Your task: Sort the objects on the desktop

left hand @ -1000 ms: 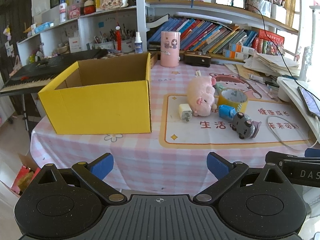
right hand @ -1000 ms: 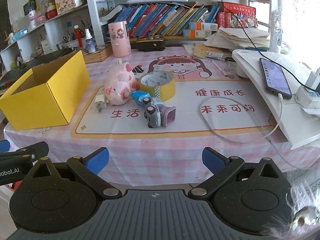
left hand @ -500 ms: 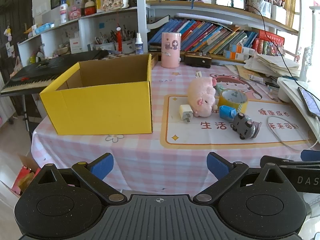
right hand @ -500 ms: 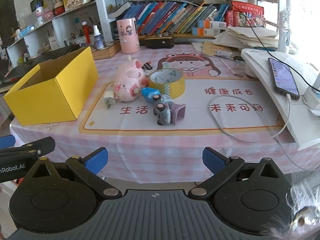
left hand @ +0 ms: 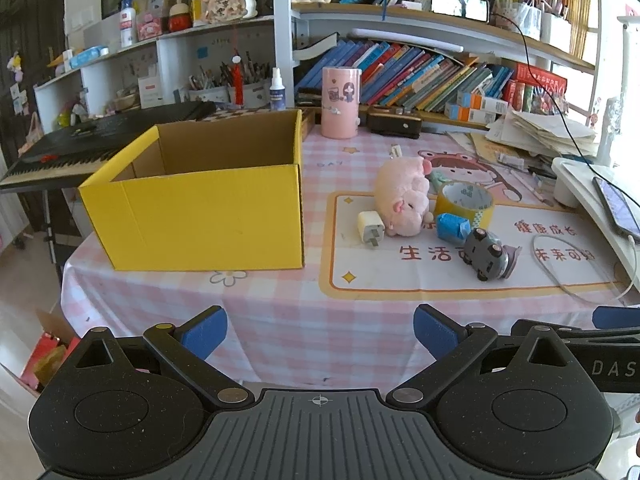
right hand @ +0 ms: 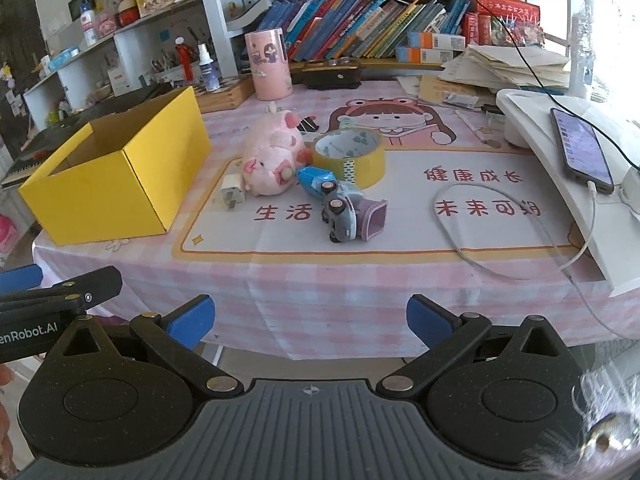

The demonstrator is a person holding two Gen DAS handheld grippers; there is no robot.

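Five loose things are lying together on the desk [left hand: 280,320], right of one open yellow box [left hand: 208,216]: one pink plush pig [left hand: 402,200], one white charger plug [left hand: 370,228], one roll of yellow tape [left hand: 464,202], one blue toy [left hand: 452,226] and one grey toy car [left hand: 484,254]. The pig is lying on its side, long axis running front to back, snout facing the near edge. The car is tipped on its side, wheels showing, its long axis slanting toward the pig. The tape is sitting just behind the blue toy. A white cable [right hand: 480,236] is looping to the right. Both the left tongs [left hand: 320,330] and right tongs [right hand: 310,320] are hanging spread wide and empty, before the desk's near edge.
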